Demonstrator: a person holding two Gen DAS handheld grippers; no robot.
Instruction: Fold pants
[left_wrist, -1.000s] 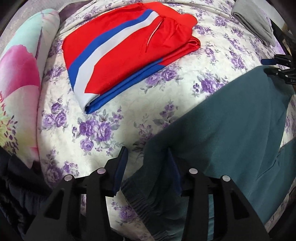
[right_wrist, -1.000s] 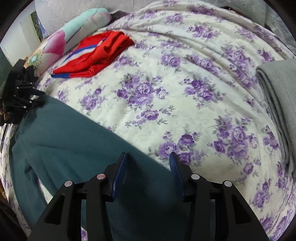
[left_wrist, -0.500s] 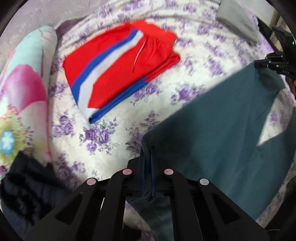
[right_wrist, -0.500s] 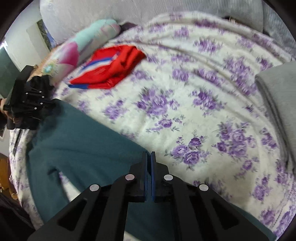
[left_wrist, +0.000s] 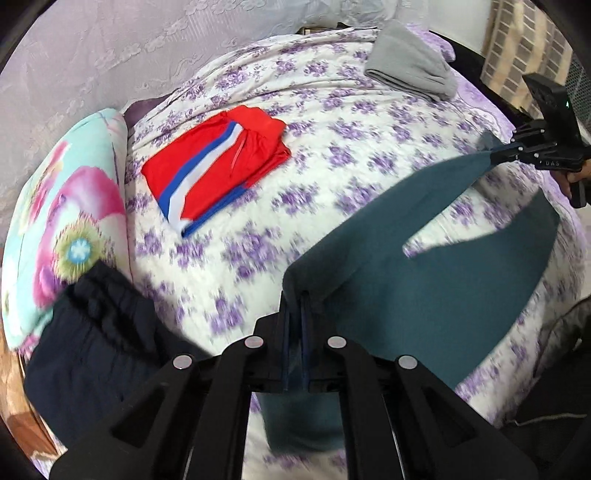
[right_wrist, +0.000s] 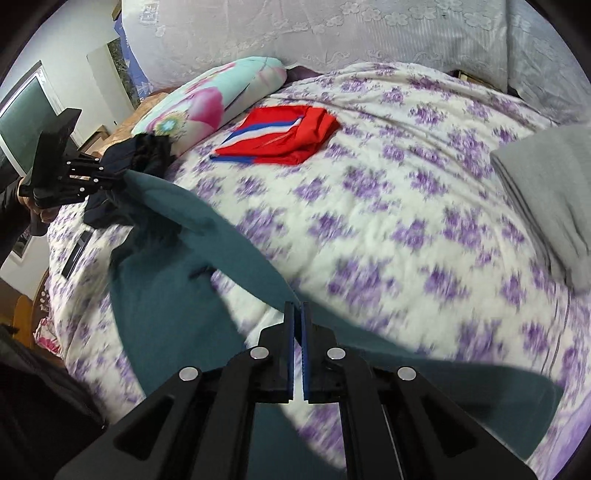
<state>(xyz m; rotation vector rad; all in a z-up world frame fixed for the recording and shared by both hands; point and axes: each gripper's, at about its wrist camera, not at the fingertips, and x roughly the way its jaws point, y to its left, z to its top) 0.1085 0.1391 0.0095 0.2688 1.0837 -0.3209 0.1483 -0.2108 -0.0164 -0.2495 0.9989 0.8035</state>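
Note:
Teal pants (left_wrist: 424, 280) hang stretched in the air above a bed with a purple-flowered cover (left_wrist: 332, 155). My left gripper (left_wrist: 294, 295) is shut on one edge of the pants. My right gripper (right_wrist: 297, 308) is shut on another edge of the pants (right_wrist: 177, 266). Each gripper shows in the other's view: the right one at the far right (left_wrist: 495, 155), the left one at the far left (right_wrist: 118, 179). The cloth sags between them, with one leg hanging lower.
Folded red pants with blue and white stripes (left_wrist: 218, 166) lie on the bed. A folded grey garment (left_wrist: 410, 70) lies at the far side. A floral pillow (left_wrist: 62, 206) and a dark garment (left_wrist: 96, 347) lie at the left.
Both grippers closed on the teal pants' edges and lifted them up and away from the bed; the bed now looks farther off and the cloth hangs stretched between the grippers.

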